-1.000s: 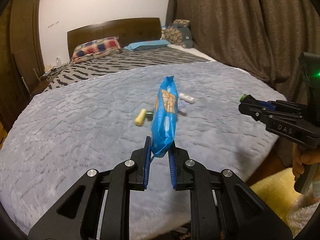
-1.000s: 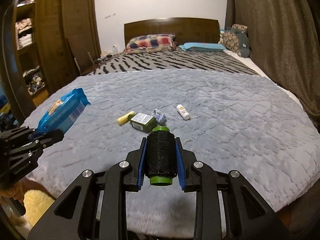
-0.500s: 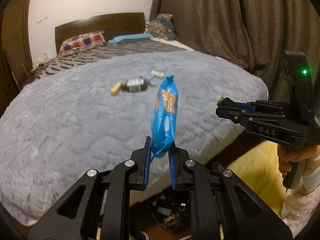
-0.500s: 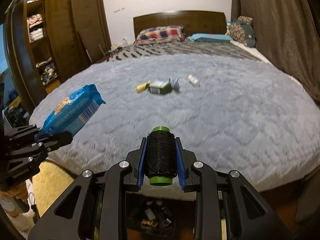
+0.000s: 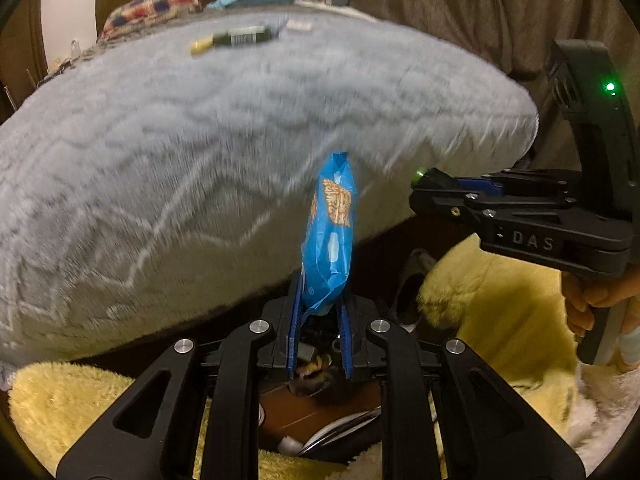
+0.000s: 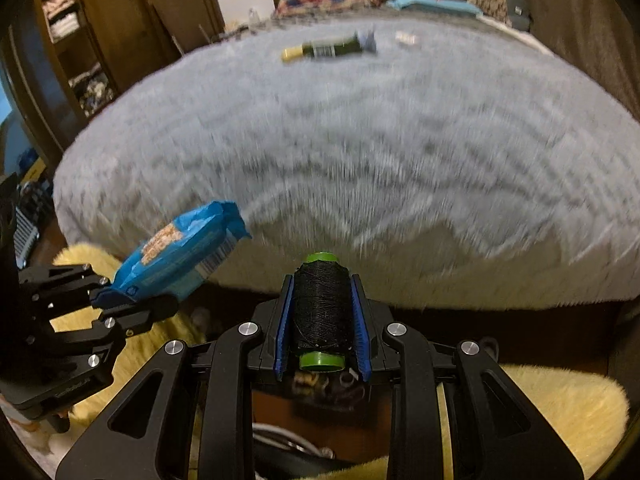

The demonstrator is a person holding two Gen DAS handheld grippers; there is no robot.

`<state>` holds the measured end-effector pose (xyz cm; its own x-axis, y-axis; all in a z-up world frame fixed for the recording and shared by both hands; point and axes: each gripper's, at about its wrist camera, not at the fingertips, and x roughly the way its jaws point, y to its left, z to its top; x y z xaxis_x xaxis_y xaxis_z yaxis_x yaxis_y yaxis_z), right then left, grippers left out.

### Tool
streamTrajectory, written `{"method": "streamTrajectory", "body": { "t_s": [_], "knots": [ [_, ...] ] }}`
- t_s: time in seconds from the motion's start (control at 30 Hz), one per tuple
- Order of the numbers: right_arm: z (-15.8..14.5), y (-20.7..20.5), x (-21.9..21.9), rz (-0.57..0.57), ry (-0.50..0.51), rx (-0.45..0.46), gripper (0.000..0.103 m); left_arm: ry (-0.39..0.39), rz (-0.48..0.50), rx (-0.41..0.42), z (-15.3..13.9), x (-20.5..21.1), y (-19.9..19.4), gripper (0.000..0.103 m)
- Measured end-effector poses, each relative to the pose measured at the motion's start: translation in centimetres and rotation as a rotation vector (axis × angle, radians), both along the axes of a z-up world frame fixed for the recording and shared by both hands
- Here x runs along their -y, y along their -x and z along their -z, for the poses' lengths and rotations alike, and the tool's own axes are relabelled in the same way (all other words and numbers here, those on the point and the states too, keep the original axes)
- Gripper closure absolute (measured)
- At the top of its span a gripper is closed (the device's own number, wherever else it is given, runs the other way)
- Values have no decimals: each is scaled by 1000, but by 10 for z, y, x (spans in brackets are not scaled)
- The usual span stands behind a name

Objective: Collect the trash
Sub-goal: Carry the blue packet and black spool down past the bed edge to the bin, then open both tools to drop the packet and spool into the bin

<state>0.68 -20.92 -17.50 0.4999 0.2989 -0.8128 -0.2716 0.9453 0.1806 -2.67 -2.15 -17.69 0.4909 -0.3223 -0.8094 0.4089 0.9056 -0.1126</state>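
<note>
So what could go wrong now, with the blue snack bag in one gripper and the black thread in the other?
1. The left gripper pinches only the bottom corner of the blue snack bag, so the bag could flop or slip out.
2. The black thread spool is round and held by its sides in the right gripper; it might roll out.
3. A green packet and some small bits remain on the grey blanket and could be forgotten.

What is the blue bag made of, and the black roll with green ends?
The blue snack bag looks like thin, glossy plastic film: it crinkles and shines. The spool seems wound with matte black thread, fine strands visible, on a smooth green core, probably plastic.
</note>
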Motion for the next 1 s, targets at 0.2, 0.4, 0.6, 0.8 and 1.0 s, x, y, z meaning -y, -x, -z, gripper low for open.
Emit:
{"method": "streamTrajectory", "body": {
  "t_s": [0.2,0.4,0.6,0.8,1.0],
  "knots": [
    [38,-4,-4,0,2,-99,76,-12,-11,-97,37,4,-8,88],
    [65,-9,-9,5,-3,-168,76,-7,-17,-177,65,3,-17,88],
    [87,-18,-8,24,-2,-222,76,-36,-17,-223,87,8,-24,88],
    [105,-24,-9,29,12,-263,76,-47,-16,-271,104,11,-39,88],
    [111,-29,-15,26,21,-274,76,-34,-17,-303,114,11,-45,86]
  ]
}}
